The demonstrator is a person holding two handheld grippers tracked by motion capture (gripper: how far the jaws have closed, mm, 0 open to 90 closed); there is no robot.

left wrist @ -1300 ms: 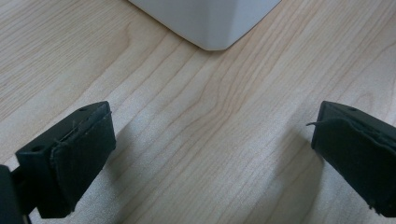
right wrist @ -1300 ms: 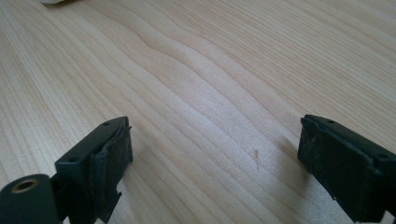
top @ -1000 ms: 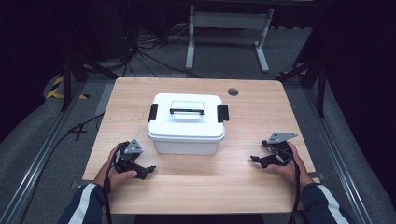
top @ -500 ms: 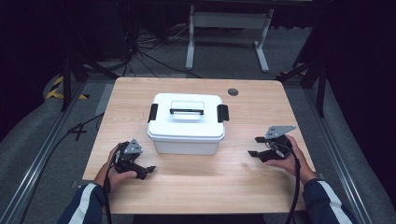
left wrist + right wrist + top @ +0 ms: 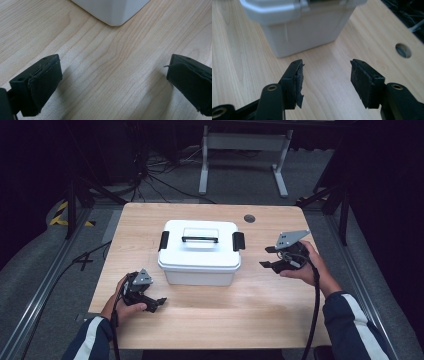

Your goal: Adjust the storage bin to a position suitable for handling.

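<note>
A white lidded box with a black latch at each end and a handle on top stands mid-table. My left gripper rests on the wood near the box's front left corner, jaws wide open over bare table. My right gripper hangs in the air to the right of the box and points at its right end. Its jaws have just been closing, stand partly apart, and have nothing between them.
The wooden table has a round cable hole behind the box, also seen as the hole past my right jaw. Cables and a metal stand lie on the dark floor beyond the far edge.
My right gripper has lifted off the table and moved up and toward the box, with its jaws narrower than before. The left gripper and the box have stayed put.
</note>
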